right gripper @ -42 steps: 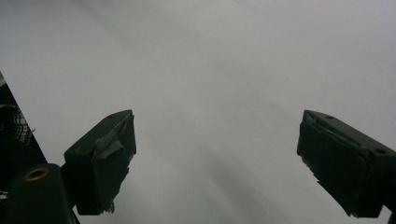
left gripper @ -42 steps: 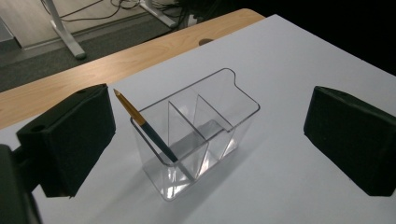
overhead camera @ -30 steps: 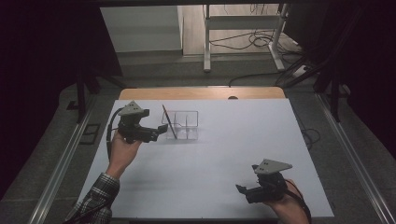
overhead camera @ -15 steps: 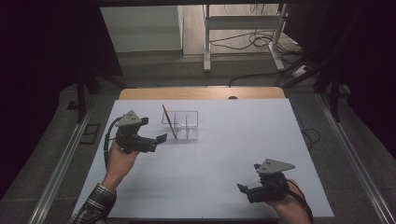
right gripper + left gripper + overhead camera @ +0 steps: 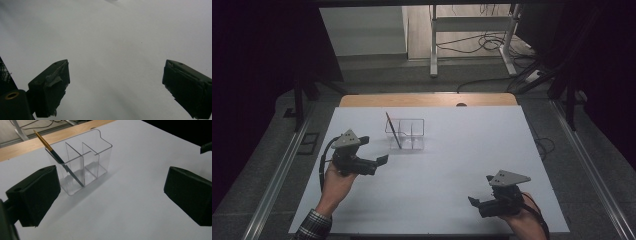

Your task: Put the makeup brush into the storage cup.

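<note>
Clear plastic three-compartment holder stood mid-bench, slim gold-tipped brush leaning in its left end compartment. Left gripper near it, fingers open, empty. Right gripper well apart, fingers open.

I am working in what looks like a lab or test room rather than a home: my white table stands alone on grey carpet, with dark curtains on both sides. Metal rails run along the floor beside it, and loose cables trail around a bare metal stand behind.
</note>
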Demonstrator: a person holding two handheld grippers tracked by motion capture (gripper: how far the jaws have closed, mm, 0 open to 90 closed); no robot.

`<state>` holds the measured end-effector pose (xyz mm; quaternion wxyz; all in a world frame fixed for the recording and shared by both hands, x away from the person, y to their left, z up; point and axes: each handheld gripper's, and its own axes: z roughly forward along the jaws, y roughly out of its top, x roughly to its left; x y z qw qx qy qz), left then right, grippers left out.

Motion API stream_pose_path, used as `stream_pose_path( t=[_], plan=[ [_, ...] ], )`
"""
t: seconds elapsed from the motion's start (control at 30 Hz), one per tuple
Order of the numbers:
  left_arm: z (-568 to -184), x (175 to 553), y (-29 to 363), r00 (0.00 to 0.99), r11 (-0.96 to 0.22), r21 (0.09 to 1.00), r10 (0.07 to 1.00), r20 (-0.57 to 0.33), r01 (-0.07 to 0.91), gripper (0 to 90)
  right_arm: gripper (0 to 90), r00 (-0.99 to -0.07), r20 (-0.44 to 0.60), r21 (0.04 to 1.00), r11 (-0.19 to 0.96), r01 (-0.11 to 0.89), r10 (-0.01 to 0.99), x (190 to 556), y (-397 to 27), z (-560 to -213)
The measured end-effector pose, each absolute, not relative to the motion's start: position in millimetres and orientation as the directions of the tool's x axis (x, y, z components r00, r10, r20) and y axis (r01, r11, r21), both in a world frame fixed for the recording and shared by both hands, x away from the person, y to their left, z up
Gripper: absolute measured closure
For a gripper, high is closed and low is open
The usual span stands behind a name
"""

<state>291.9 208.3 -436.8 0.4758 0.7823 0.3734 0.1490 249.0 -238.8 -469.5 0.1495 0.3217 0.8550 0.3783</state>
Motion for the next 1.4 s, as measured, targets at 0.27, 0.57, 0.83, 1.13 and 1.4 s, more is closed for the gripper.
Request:
stream_pose_path(
  t=[0.27,0.57,0.83,1.13,1.4],
  plan=[
    [-440.9,276.2,209.6,0.678,-0.287,0.851,0.727,-0.105,0.440,1.2,7.7,-0.747,-0.013,0.746,0.504,0.436,0.665,248.7,-241.1,-469.4],
    [-446.8,261.4,213.7,0.681,-0.269,0.855,0.722,-0.125,0.443,1.3,7.7,-0.751,-0.024,0.746,0.512,0.426,0.660,248.2,-242.4,-469.8],
    [-454.0,245.7,217.8,0.674,-0.299,0.843,0.732,-0.099,0.448,1.3,7.7,-0.750,-0.024,0.744,0.512,0.428,0.661,248.3,-243.2,-470.3],
    [-462.2,226.7,225.1,0.663,-0.316,0.829,0.744,-0.086,0.462,1.3,7.7,-0.746,-0.021,0.744,0.509,0.433,0.665,248.5,-243.7,-470.8],
    [-474.5,212.8,230.5,0.646,-0.330,0.806,0.759,-0.083,0.492,1.4,7.6,-0.746,-0.017,0.741,0.510,0.438,0.666,248.5,-243.7,-471.4]
  ],
)
